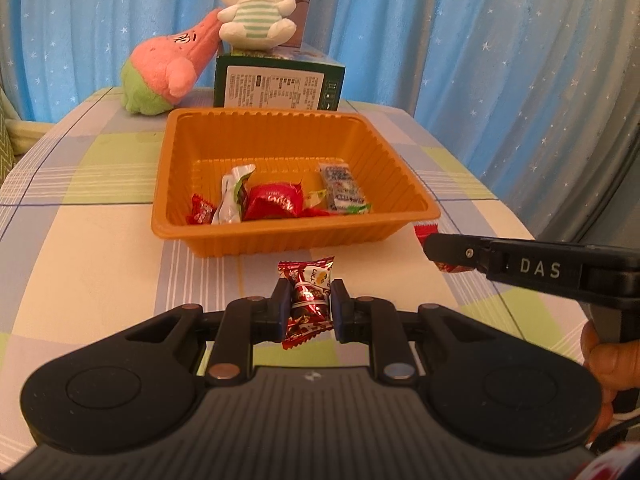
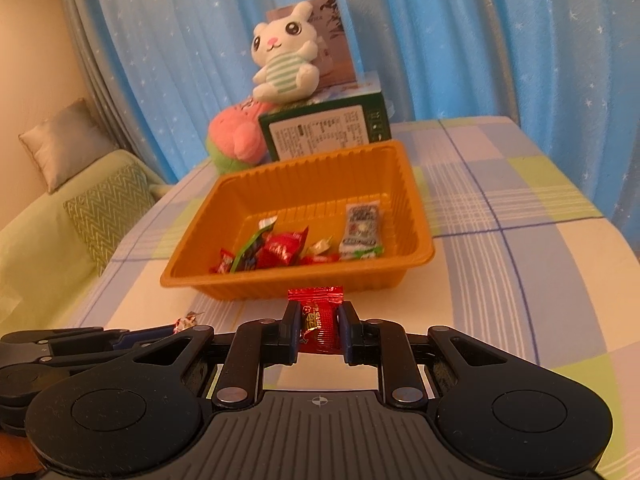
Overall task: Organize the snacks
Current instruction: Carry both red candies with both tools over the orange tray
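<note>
An orange tray (image 1: pixel 240 240) (image 2: pixel 280 284) sits mid-table and holds several wrapped snacks, among them a red packet (image 1: pixel 276 200) (image 2: pixel 282 250) and a white-green bar (image 1: pixel 342 188) (image 2: pixel 360 228). My left gripper (image 1: pixel 310 302) is shut on a dark red candy packet (image 1: pixel 308 300), just in front of the tray's near wall. My right gripper (image 2: pixel 320 322) is shut on a bright red candy packet (image 2: pixel 318 320), also in front of the tray. It shows from the side in the left wrist view (image 1: pixel 440 254), near the tray's right corner.
A green box (image 1: pixel 280 86) (image 2: pixel 328 130) stands behind the tray with a white plush rabbit (image 1: pixel 258 4) (image 2: pixel 286 58) on it and a pink-green plush (image 1: pixel 168 68) (image 2: pixel 236 140) beside it. Blue curtain behind. A sofa with cushions (image 2: pixel 108 216) is left of the table.
</note>
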Demonstrator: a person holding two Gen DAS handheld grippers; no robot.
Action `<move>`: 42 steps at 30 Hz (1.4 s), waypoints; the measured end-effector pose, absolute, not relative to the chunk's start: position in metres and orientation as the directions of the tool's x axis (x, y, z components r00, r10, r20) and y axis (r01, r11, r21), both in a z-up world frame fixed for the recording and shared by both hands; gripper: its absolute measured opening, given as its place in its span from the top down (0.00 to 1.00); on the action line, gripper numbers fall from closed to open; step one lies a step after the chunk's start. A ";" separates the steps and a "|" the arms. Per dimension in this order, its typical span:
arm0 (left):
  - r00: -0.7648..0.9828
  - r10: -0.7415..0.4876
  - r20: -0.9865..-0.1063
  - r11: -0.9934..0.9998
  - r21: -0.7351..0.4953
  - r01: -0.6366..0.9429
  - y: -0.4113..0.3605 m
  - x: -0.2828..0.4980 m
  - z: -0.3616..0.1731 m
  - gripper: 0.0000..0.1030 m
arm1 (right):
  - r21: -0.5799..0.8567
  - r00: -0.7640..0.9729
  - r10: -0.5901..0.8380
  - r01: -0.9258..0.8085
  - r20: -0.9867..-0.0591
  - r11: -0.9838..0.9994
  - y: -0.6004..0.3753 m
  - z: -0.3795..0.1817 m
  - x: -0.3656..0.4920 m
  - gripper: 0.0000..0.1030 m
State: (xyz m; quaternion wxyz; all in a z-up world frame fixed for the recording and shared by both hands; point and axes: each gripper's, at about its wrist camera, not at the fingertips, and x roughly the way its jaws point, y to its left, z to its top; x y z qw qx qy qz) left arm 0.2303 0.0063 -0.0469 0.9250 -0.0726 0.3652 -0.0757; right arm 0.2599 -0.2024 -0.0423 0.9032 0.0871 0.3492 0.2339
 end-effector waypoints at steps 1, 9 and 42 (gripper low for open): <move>0.724 -0.197 -0.661 0.977 -0.192 0.090 0.007 0.231 -0.045 0.82 | 0.319 0.651 0.483 -0.362 -0.586 0.876 -0.203 -0.040 0.263 0.80; 0.763 -0.190 -0.618 0.979 -0.178 0.100 0.012 0.249 -0.022 0.82 | 0.332 0.681 0.486 -0.356 -0.547 0.873 -0.205 -0.026 0.279 0.80; 0.777 -0.131 -0.616 0.973 -0.230 -0.019 0.048 0.352 -0.027 0.82 | 0.272 0.678 0.438 -0.344 -0.590 0.899 -0.173 -0.049 0.382 0.80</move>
